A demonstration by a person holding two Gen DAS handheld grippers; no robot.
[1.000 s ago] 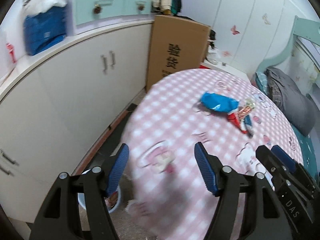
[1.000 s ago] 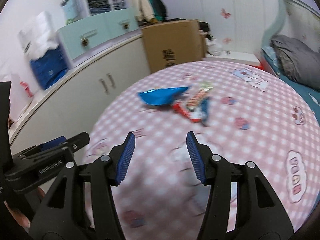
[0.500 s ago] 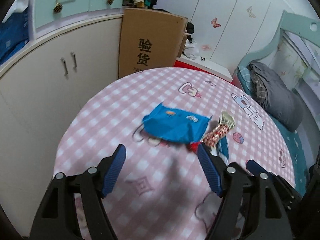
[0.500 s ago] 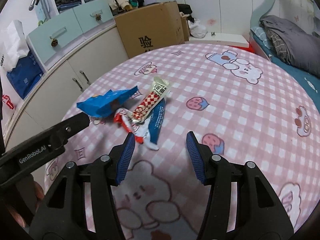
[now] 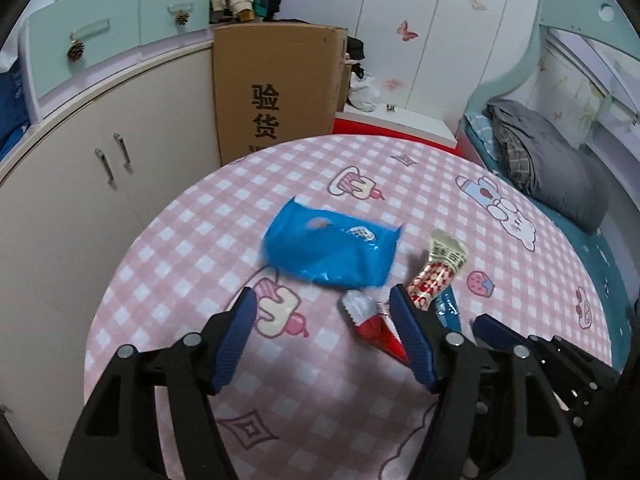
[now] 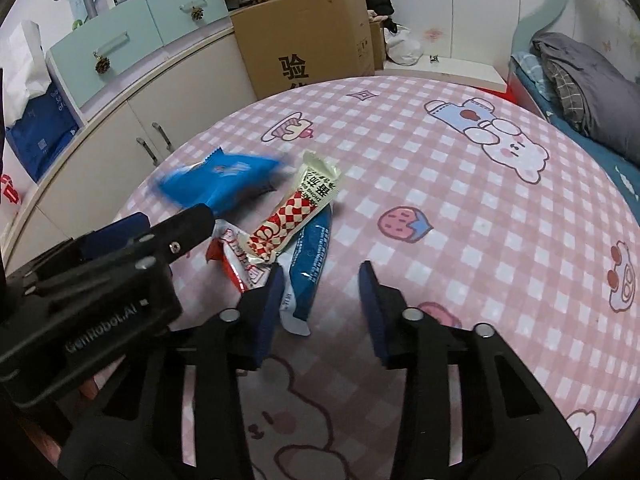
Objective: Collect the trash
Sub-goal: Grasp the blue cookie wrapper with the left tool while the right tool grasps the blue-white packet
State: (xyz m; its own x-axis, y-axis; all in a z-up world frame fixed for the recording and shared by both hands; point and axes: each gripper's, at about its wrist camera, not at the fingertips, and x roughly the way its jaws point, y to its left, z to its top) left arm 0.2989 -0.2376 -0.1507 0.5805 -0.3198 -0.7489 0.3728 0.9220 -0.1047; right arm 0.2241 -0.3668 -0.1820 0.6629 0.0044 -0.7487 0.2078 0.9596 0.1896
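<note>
- Both grippers have come in over the round table (image 5: 168,264) since a second ago, when the wrappers lay far off near its middle; now the pile sits just ahead of the fingertips.
- Left gripper (image 5: 322,316) hangs over the pink checked cloth with its jaws spread wide and nothing between the pads; the cloth's mushroom print shows in the gap.
- Blue wrapper (image 5: 332,252) lies just beyond that gap, crumpled and a little blurred.
- Red wrapper (image 5: 370,320) lies beside the left gripper's right finger (image 5: 408,332), partly hidden by it.
- Red-and-white checked wrapper (image 6: 296,212) rests slantwise across the red one and across a blue-and-white wrapper (image 6: 310,264).
- Right gripper (image 6: 320,280) has just been closing its jaws, yet they stand apart and grasp nothing; its left finger (image 6: 268,304) overlaps the blue-and-white wrapper's near end, though I cannot tell whether it touches.
- Behind the table stand a cardboard box (image 5: 276,88) and, at right, a bed (image 5: 568,184).
</note>
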